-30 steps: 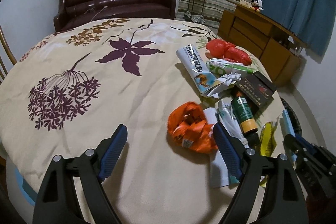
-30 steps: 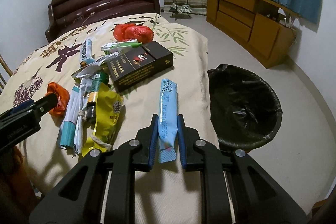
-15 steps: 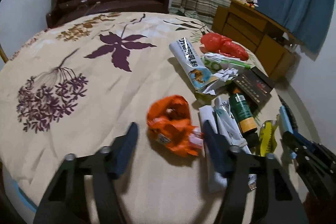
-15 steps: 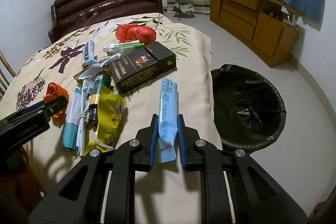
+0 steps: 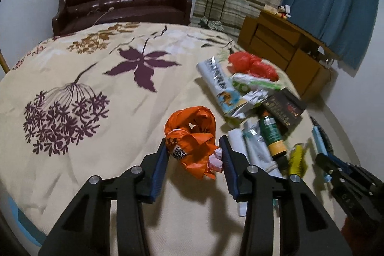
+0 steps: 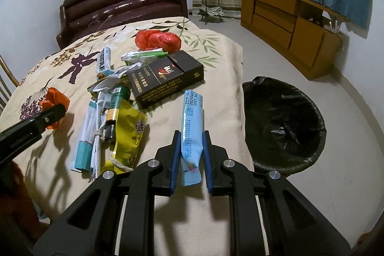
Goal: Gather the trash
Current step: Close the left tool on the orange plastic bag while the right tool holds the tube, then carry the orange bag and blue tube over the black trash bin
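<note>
L gripper [image 5: 195, 157], jaws just closing round soft, light orange wrapper [image 5: 192, 133] mid-tabletop, likely crushes easily; R gripper [image 6: 190, 155] clamps blue packet [image 6: 192, 126].

Trash pile [image 6: 120, 97] lies on the table [image 6: 216, 59], left-center of the right wrist frame; bin [image 6: 283, 121] on the floor at right; sofa [image 6: 124, 1] behind, cabinet [image 6: 288, 23] upper right.
</note>
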### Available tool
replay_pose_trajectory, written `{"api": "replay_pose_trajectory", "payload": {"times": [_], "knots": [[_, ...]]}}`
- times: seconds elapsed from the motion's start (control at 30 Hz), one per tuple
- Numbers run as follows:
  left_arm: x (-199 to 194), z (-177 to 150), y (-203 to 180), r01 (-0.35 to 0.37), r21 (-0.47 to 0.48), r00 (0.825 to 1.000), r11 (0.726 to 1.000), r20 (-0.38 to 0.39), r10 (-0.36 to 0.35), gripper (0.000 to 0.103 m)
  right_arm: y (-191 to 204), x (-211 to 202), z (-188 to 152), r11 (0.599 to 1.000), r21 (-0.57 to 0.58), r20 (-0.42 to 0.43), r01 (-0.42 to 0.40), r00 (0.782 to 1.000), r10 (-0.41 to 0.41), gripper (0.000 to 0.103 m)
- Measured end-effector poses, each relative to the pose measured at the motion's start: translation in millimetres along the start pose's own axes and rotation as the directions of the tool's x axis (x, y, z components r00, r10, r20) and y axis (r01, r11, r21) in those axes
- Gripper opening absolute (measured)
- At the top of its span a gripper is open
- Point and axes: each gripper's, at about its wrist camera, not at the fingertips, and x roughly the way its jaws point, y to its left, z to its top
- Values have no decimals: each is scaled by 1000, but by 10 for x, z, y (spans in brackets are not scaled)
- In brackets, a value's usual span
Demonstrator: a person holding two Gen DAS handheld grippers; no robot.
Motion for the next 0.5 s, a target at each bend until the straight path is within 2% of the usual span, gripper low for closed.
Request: {"api": "replay_pose_trajectory", "payload": {"times": [0.23, 0.5], "knots": [[-125, 133, -279, 54, 40, 997, 998, 50, -56, 43, -142, -86, 90, 999, 13, 36, 29, 999, -30, 17], [-20, 251, -767, 111, 118, 991, 987, 57, -118, 43, -583, -135, 220, 993, 61, 71, 103, 992, -107, 17]]}}
